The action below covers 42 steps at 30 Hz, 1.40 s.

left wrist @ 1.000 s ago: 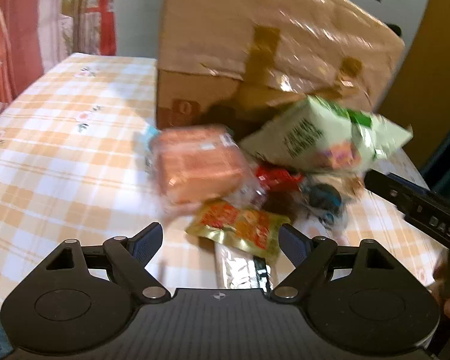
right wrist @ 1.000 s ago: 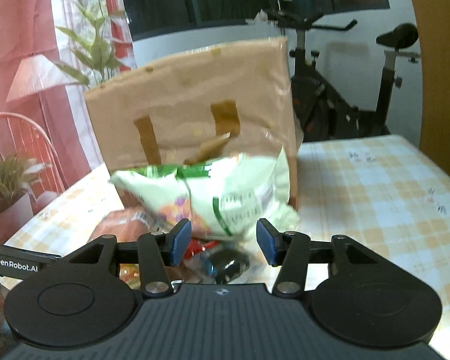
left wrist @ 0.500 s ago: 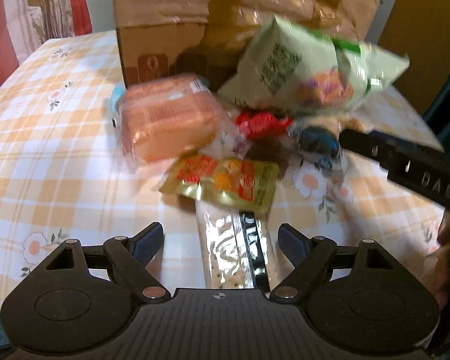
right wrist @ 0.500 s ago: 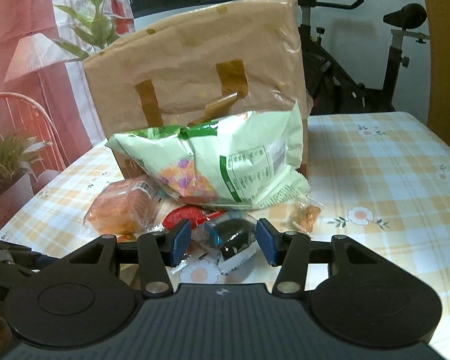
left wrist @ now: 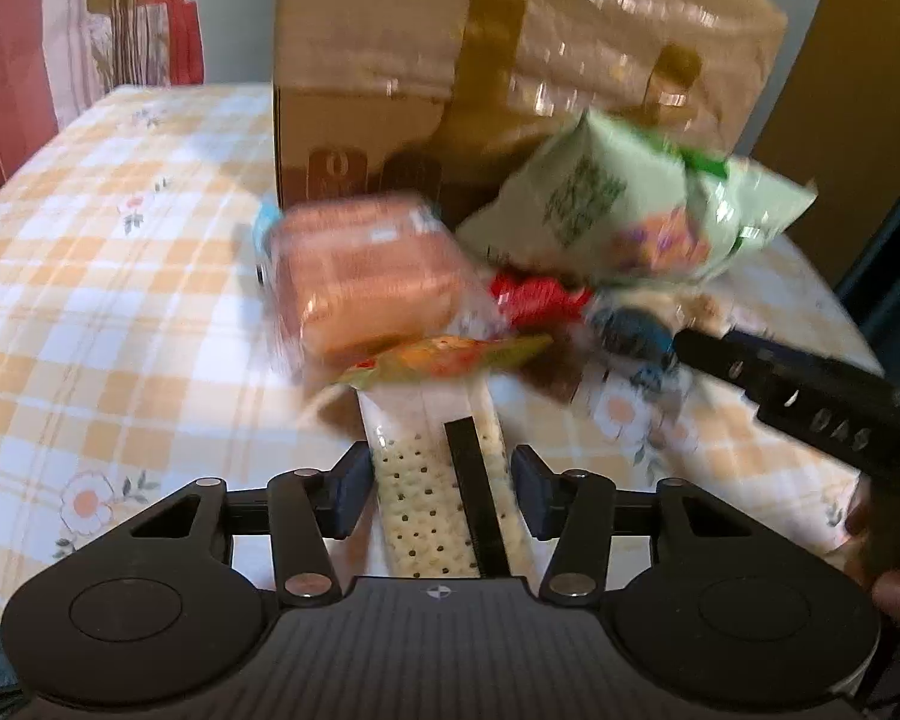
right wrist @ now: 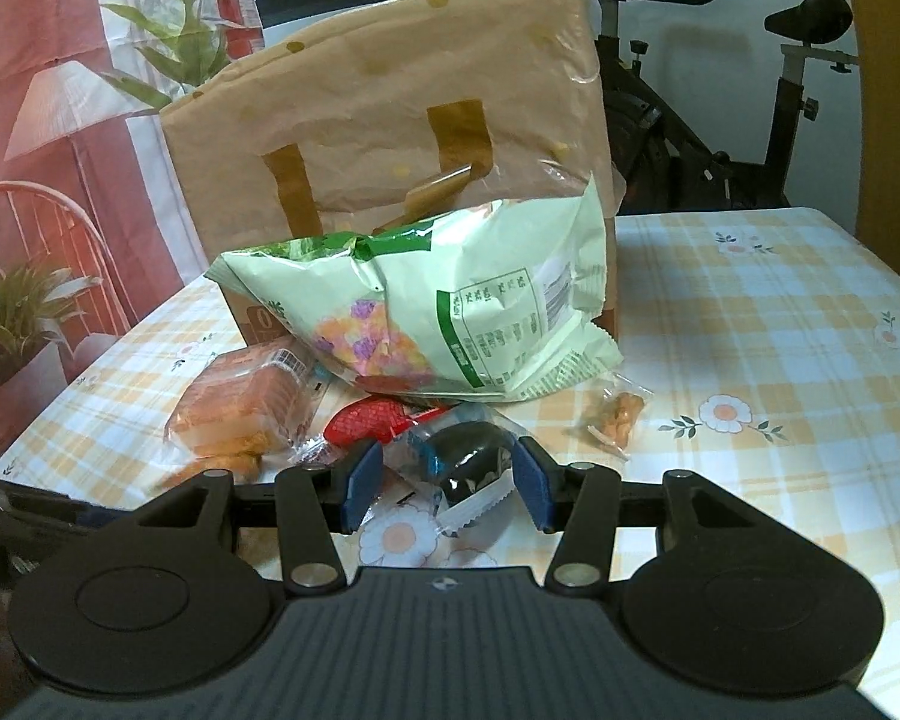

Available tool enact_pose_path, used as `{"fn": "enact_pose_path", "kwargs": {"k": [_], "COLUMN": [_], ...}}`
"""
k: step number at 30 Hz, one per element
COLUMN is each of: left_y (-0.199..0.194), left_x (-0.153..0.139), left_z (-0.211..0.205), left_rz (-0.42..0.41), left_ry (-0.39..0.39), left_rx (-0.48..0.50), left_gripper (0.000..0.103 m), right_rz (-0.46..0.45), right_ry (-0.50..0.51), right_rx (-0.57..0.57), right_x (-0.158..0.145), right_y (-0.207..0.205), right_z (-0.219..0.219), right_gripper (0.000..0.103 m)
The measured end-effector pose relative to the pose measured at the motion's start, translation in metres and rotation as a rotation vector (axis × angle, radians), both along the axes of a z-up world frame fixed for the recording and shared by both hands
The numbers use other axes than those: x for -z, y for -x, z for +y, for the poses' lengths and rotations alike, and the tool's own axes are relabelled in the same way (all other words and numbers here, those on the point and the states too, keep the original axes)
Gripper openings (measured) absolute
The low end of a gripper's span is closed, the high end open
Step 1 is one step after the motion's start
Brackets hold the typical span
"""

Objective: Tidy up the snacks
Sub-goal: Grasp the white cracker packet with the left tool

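1. I judge the step in hand to be the pick-up of the cracker sleeve [left wrist: 444, 492], the long clear pack lying on the checked tablecloth [left wrist: 120, 312] at the near edge of the snack pile, its far end under the orange-and-yellow sachet [left wrist: 444, 357].

2. My left gripper [left wrist: 441, 495] is closing on that sleeve: the pack lies between the jaws, the left pad looks to be at its edge, and a thin gap shows at the right pad, so I would not call it gripped yet.

3. My right gripper [right wrist: 447, 483] stands half-open around the dark wrapped cake [right wrist: 471, 465] (the right pad seems to touch the wrapper's edge, but I cannot tell whether it presses).

4. Next, as I see it, the left jaws must finish closing gently, since crackers break, then draw the sleeve out from under the sachet and carry it to the brown paper bag [left wrist: 510, 96] standing behind the pile.

5. Pose: the left gripper tips steeply down at the table, low over the sleeve; the right points more shallowly, its body crossing the left view's right side.

6. The green chip bag [right wrist: 426, 312] leans on the paper bag, the bread pack [right wrist: 240, 408] beside it.
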<state>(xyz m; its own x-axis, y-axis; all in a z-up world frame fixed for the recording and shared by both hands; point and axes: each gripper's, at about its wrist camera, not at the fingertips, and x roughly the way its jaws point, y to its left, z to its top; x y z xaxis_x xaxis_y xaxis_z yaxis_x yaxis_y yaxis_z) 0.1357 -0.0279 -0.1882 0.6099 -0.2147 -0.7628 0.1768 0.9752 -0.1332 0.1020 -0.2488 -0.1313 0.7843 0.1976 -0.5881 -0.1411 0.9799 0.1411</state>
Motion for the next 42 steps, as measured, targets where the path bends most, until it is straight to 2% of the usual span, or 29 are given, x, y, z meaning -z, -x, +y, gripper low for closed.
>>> {"fn": "enact_pose_path", "kwargs": {"k": [3,9,16,23,26,33,37,42], "left_y": [0.005,0.012,0.020,0.023,0.018,0.009,0.004,0.002], "left_x": [-0.008,-0.017,-0.039,-0.074,-0.076,-0.047,-0.033,-0.027], "left_z": [-0.001,-0.009,0.000,0.018,0.032,0.063,0.078,0.091], "left_rz": [-0.037,-0.097,-0.195,-0.292,-0.267,-0.137,-0.093,-0.085], "left_ry": [0.038,0.027,0.053,0.097,0.121,0.036,0.026,0.025], "left_rx": [0.038,0.076,0.051,0.016,-0.015,-0.119,-0.161,-0.173], "left_gripper": [0.050,0.050,0.050,0.050,0.050,0.050,0.050,0.050], "right_rz": [0.001,-0.004,-0.004,-0.002,-0.001,0.015,0.043,0.117], "right_ry": [0.001,0.003,0.004,0.006,0.012,0.033,0.029,0.000], "right_rx": [0.002,0.004,0.002,-0.001,-0.007,-0.058,-0.132,-0.256], "right_x": [0.000,0.000,0.000,0.000,0.000,-0.001,0.001,0.004], "right_y": [0.000,0.000,-0.001,0.000,0.001,-0.001,-0.009,-0.027], "right_z": [0.000,-0.001,-0.003,-0.002,0.001,0.018,0.037,0.073], "right_gripper": [0.052,0.052,0.052,0.052,0.052,0.052,0.052,0.052]}}
